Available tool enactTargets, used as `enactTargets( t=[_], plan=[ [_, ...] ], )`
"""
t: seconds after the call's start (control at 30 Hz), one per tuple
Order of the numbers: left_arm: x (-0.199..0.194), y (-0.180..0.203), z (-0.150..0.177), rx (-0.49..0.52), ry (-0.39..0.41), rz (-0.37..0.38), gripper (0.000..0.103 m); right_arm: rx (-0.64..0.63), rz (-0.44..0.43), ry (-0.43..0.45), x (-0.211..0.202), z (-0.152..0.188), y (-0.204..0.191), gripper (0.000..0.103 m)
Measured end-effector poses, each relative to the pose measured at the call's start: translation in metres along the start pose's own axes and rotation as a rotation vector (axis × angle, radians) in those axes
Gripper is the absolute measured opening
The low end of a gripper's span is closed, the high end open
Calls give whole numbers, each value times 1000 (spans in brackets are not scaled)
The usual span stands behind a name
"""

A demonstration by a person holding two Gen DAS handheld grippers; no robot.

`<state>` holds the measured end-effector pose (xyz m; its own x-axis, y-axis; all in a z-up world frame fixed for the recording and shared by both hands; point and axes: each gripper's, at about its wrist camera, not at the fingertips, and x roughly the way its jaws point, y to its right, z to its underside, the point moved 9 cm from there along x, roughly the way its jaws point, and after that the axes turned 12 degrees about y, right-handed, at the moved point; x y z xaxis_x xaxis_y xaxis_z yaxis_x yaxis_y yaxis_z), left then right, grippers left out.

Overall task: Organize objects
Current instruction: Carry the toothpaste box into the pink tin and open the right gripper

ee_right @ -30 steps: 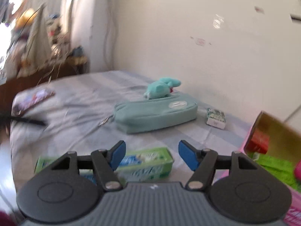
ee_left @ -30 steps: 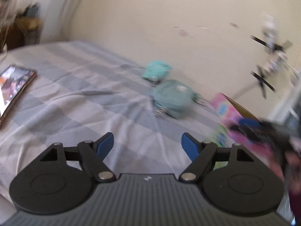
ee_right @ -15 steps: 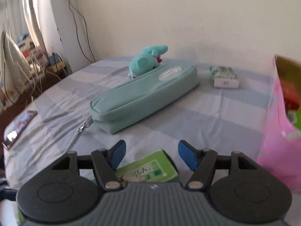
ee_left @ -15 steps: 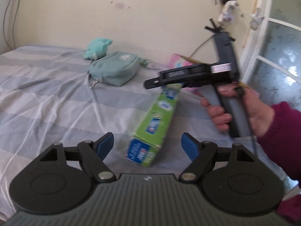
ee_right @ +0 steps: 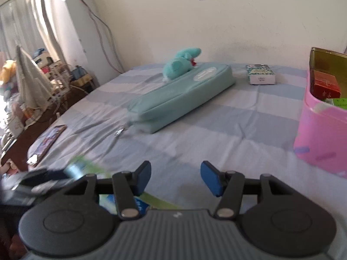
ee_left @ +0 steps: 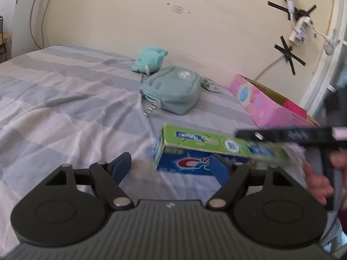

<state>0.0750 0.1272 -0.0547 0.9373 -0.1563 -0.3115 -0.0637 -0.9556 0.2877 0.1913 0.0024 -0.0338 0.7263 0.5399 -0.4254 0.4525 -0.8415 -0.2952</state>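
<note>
Toothpaste box (ee_left: pixel 208 149), green and blue, lies on the striped bedsheet (ee_left: pixel 65 108) near the pink box (ee_left: pixel 266 106). Left gripper (ee_left: pixel 173 164) is spread and empty. Right gripper (ee_right: pixel 175 177) has just been narrowing, apparently nothing between its pads; teal pencil case (ee_right: pixel 182 97) lies beyond.

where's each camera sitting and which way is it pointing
Left wrist: on the left claw, looking down-forward across the striped bed at the toothpaste box; its own open blue fingers show, plus the right claw and a hand.
Right wrist: on the right claw, facing the teal pencil case and wall; its own fingers show, nothing between them.
Shared: bed, pencil case, teal plush, pink box, toothpaste box.
</note>
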Motion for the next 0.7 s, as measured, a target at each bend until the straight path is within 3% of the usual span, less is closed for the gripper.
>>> enactTargets(
  t=[0.23, 0.43, 0.7],
  plan=[
    [-21, -11, -10, -62, 11, 68, 81, -125, 22, 95, -37, -1, -10, 70],
    [-30, -30, -32, -136, 21, 104, 81, -211, 26, 69, -50, 15, -18, 79],
    [3, -11, -29, -148, -65, 196, 80, -338, 31, -2, -36, 36, -33, 79]
  ],
)
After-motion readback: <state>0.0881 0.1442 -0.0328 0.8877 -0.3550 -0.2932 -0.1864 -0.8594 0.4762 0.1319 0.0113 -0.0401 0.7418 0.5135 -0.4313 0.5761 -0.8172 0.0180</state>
